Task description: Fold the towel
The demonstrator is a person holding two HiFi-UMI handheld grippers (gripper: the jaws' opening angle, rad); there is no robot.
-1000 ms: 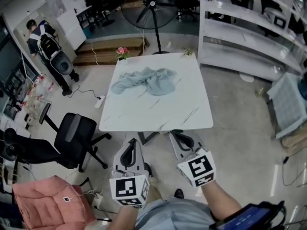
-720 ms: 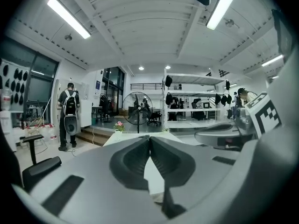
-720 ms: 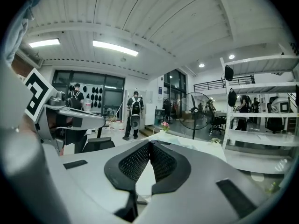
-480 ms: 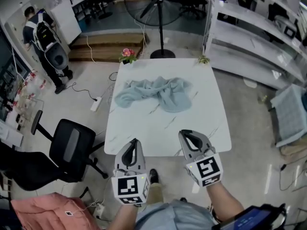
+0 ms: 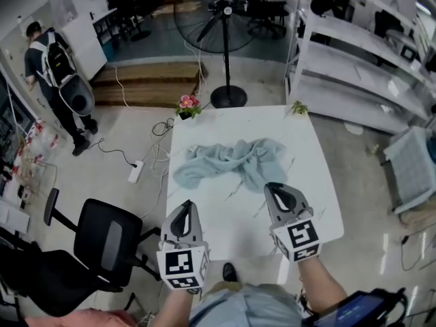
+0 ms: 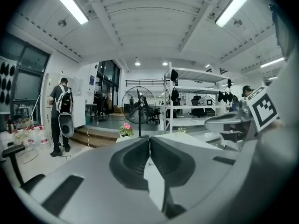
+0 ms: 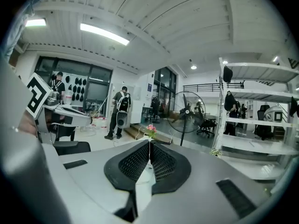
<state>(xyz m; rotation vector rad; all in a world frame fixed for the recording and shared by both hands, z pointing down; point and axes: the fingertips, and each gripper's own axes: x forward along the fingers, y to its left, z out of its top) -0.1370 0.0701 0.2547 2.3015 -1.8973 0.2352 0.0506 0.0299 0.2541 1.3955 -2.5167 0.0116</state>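
Observation:
A crumpled pale blue towel (image 5: 231, 161) lies on the far half of the white marble-look table (image 5: 313, 176). My left gripper (image 5: 185, 205) is shut and empty over the table's near left edge. My right gripper (image 5: 274, 188) is shut and empty just short of the towel's near right part. In the left gripper view the jaws (image 6: 149, 139) meet with nothing between them. The right gripper view shows the same for its jaws (image 7: 149, 144). The towel is hidden behind the jaws in both gripper views.
A small pot of pink flowers (image 5: 188, 105) stands at the table's far left corner and a little plant (image 5: 298, 107) at the far right corner. A standing fan (image 5: 219, 33) is beyond the table, white shelves (image 5: 368, 53) to the right, a black office chair (image 5: 102, 240) to the left. A person with a backpack (image 5: 54, 67) stands far left.
Both grippers have travelled forward from in front of the table to over its near part. The table and towel now sit lower and closer in the head view. Both stay shut.

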